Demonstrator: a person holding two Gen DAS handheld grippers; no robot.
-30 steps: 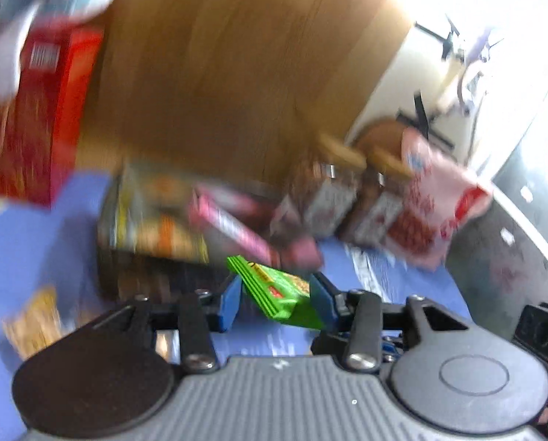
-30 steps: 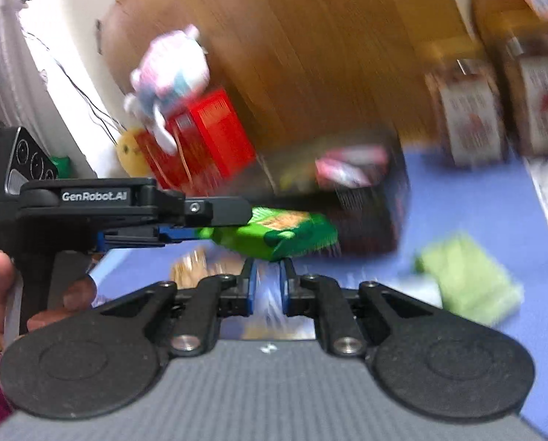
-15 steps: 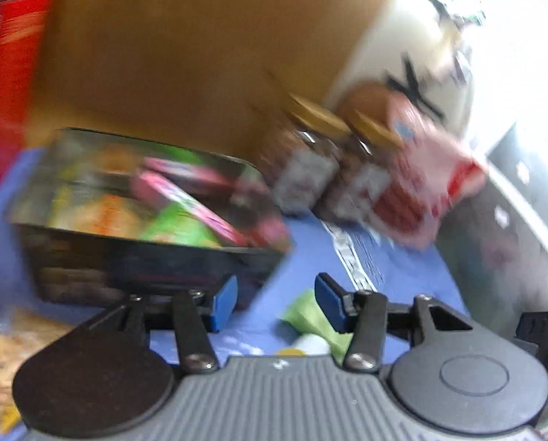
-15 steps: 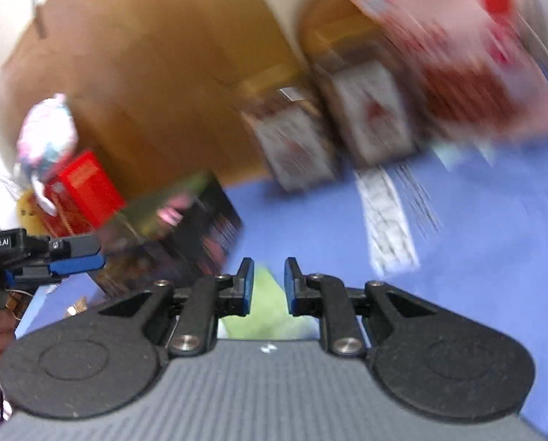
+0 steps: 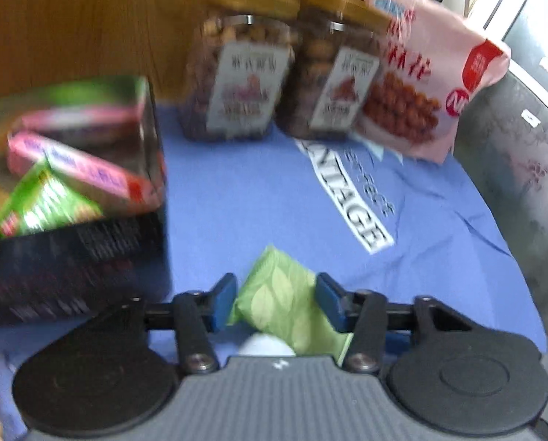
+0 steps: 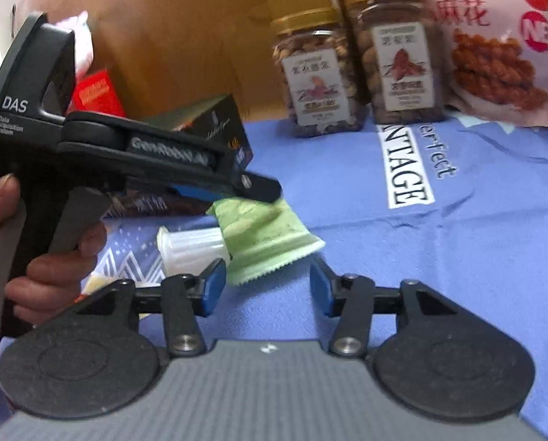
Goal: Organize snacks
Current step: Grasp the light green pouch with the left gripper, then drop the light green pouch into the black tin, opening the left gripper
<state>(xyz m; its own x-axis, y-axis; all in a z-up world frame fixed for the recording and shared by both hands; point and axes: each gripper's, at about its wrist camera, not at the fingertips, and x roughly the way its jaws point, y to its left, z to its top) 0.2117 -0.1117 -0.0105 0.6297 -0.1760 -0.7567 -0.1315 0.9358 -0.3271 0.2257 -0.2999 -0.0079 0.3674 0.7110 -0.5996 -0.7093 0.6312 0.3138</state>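
A pale green leaf-print snack packet [image 5: 281, 305] lies on the blue cloth, also in the right wrist view [image 6: 262, 235]. My left gripper [image 5: 275, 303] is open with its blue pads on either side of the packet; from the right wrist view it hovers over the packet [image 6: 237, 191]. My right gripper [image 6: 264, 288] is open and empty, just in front of the packet's serrated edge. A black box [image 5: 75, 220] at the left holds pink and green snack packs [image 5: 46, 198].
Two nut jars [image 5: 240, 73] [image 5: 332, 73] and a pink snack bag [image 5: 432, 73] stand at the back. A small clear plastic cup [image 6: 189, 248] lies beside the packet. A red box [image 6: 95, 92] sits behind the left gripper. A grey surface [image 5: 523, 154] borders the cloth at right.
My left gripper no longer holds the bright green pack, which now lies in the black box. It has moved right and down around the pale green packet. My right gripper has opened.
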